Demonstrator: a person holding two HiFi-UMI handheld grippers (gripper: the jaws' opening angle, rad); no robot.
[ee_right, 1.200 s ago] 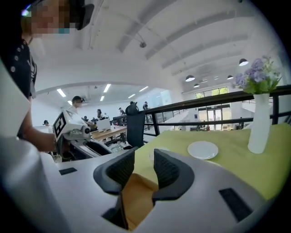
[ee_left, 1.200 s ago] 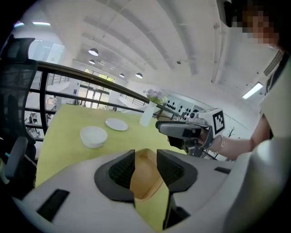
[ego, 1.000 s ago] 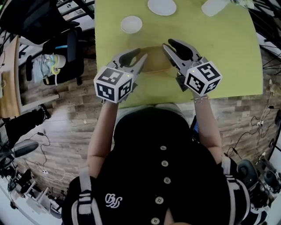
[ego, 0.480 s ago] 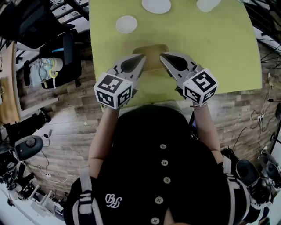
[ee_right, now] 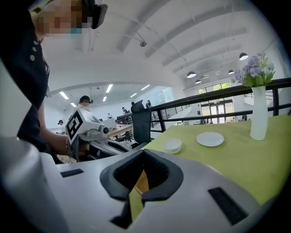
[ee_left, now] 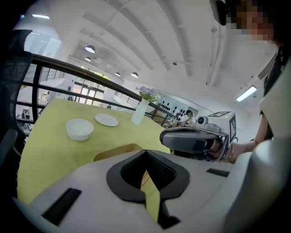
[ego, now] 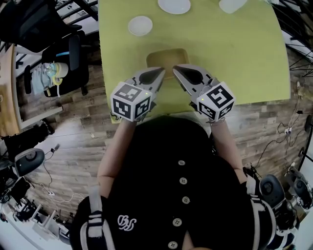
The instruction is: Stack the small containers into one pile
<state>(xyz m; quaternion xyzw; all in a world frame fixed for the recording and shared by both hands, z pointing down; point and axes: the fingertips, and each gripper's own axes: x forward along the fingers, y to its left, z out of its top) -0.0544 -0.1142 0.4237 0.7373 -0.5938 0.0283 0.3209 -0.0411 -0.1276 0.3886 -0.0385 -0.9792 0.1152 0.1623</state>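
A shallow tan square container (ego: pixel 167 57) sits on the green table (ego: pixel 244 53) just beyond both grippers. A small white bowl (ego: pixel 140 25) stands farther back on the left, and a white plate (ego: pixel 174 6) lies at the far edge. My left gripper (ego: pixel 161 73) hangs near the container's front left corner, shut with nothing between its jaws. My right gripper (ego: pixel 176 70) is close beside it at the front right, also shut and empty. In the left gripper view the bowl (ee_left: pixel 80 129), the plate (ee_left: pixel 106 119) and the container (ee_left: pixel 120 151) show ahead. The bowl (ee_right: pixel 172 145) also shows in the right gripper view.
A white vase (ego: pixel 232 5) with flowers stands at the table's far right, and the same vase (ee_right: pixel 259 113) is in the right gripper view. A black office chair (ego: pixel 68 53) stands left of the table. The table's near edge (ego: pixel 166 116) lies just under the grippers' cubes.
Both grippers' jaws were open a second ago and are now shut on nothing. The grippers have drawn closer together in front of the tan container.
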